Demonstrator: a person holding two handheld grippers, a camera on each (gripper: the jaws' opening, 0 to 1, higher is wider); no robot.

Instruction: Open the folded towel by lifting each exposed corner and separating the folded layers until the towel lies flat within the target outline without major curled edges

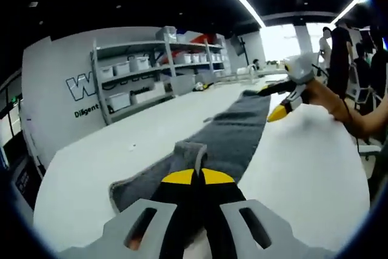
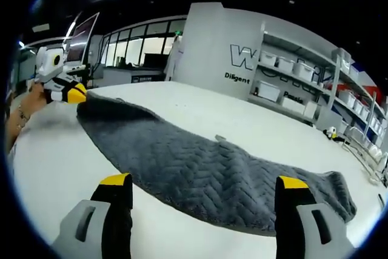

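Note:
A long grey quilted towel stretches across the white table. My left gripper is shut on a raised fold of the towel's near end. At the far end of the strip, my right gripper hovers by the towel's edge, held by a hand. In the right gripper view the towel lies just ahead of my right gripper, whose jaws stand wide open with nothing between them. The left gripper pinches the towel's far tip there.
Metal shelves with white bins line the grey lettered wall beyond the table. People stand at the far right near a bright window. A small dark speck lies on the table left of the towel.

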